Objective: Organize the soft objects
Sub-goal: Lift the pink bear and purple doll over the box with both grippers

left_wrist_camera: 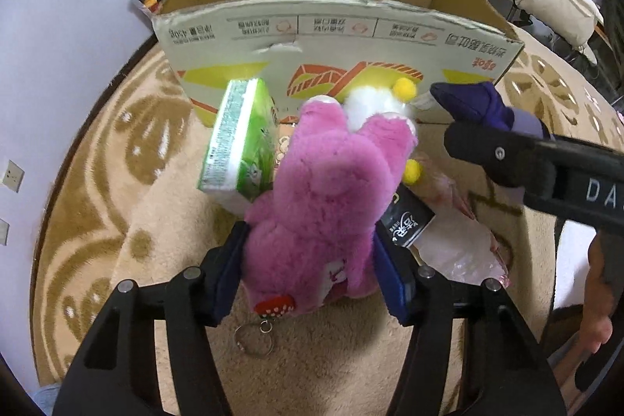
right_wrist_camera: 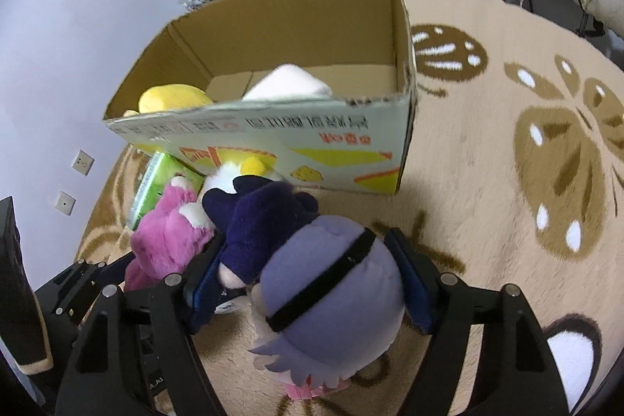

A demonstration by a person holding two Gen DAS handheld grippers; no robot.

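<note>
My left gripper [left_wrist_camera: 312,271] is shut on a pink plush bear [left_wrist_camera: 327,190] with a keyring, held above the rug just before the open cardboard box [left_wrist_camera: 351,38]. My right gripper [right_wrist_camera: 312,279] is shut on a purple plush doll [right_wrist_camera: 323,283] with a dark blue hat; it also shows at the right of the left wrist view [left_wrist_camera: 479,104]. The pink bear [right_wrist_camera: 163,240] is to its left. A white and yellow plush [left_wrist_camera: 374,100] lies against the box front. In the box [right_wrist_camera: 273,26] lie a yellow plush [right_wrist_camera: 171,98] and a white plush [right_wrist_camera: 288,82].
A green tissue pack [left_wrist_camera: 241,139] leans by the box front. A black packet [left_wrist_camera: 405,221] and a pink plastic bag [left_wrist_camera: 460,244] lie on the patterned beige rug [right_wrist_camera: 507,143]. Shelves and hanging clothes stand behind the box; a lilac wall is at the left.
</note>
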